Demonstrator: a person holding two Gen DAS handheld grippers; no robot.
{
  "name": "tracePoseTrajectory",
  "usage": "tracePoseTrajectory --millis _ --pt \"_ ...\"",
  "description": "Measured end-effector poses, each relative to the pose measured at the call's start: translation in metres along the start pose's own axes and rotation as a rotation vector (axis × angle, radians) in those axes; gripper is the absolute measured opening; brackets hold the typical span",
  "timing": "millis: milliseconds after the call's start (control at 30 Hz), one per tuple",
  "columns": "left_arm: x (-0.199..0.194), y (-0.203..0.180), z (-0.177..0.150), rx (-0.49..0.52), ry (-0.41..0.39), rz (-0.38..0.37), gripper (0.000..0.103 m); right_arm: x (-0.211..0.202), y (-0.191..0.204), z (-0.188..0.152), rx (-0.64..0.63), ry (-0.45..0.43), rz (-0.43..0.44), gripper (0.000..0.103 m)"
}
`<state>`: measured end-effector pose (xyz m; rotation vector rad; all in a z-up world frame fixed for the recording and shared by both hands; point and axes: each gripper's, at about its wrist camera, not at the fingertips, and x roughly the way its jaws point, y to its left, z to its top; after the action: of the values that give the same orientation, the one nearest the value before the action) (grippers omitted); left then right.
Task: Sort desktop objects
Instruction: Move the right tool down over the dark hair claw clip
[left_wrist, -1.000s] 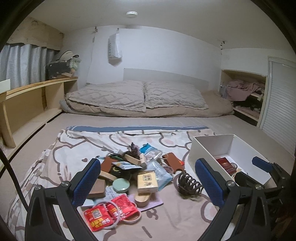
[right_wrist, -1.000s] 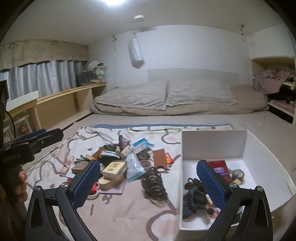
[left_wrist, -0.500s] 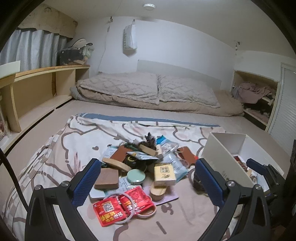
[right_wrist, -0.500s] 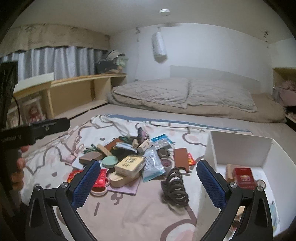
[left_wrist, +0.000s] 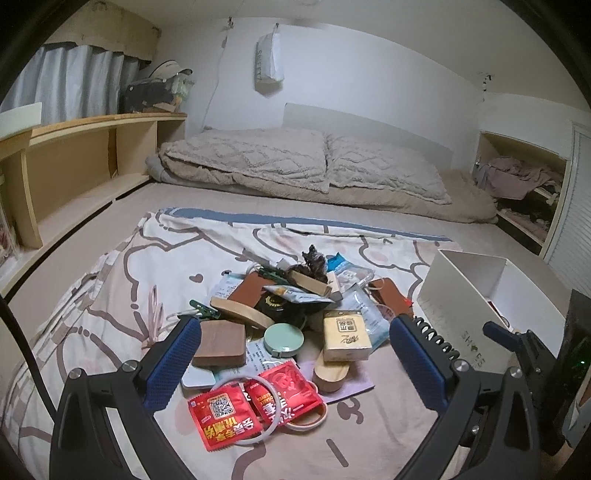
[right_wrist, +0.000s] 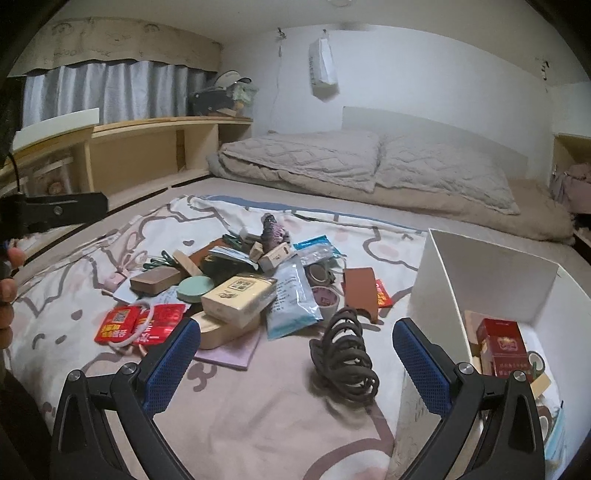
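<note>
While wide apart, both jaws hold nothing.

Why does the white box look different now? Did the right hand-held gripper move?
Yes. The right hand-held gripper swung left, away from the white box, toward the dark hair claw.

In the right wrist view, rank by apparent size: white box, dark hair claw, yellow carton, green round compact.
1. white box, clearly largest.
2. dark hair claw and yellow carton look alike; the claw lies nearer the camera, so unranked.
3. green round compact, smallest.
</note>
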<state>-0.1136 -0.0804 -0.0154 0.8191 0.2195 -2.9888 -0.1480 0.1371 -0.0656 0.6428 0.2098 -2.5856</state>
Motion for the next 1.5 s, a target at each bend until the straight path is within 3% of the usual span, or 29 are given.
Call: tracePoseTrajectory --millis 233,933,1500 --pt "0.006 0.005 -0.004 0.013 0.014 0.033 0.103 0.008 0.015 -0.006 -0.113 -0.001 -0.03 0.103" --pt "0.03 0.026 -0.015 -0.033 0.098 0.06 0.103 0.018 -0.031 0.0 -0.061 -0.002 -0.042 0.103" --pt "0.05 0.014 -0.026 -0.008 0.142 0.04 0.103 0.035 -0.053 0.001 -0.092 0.019 -0.063 0.103"
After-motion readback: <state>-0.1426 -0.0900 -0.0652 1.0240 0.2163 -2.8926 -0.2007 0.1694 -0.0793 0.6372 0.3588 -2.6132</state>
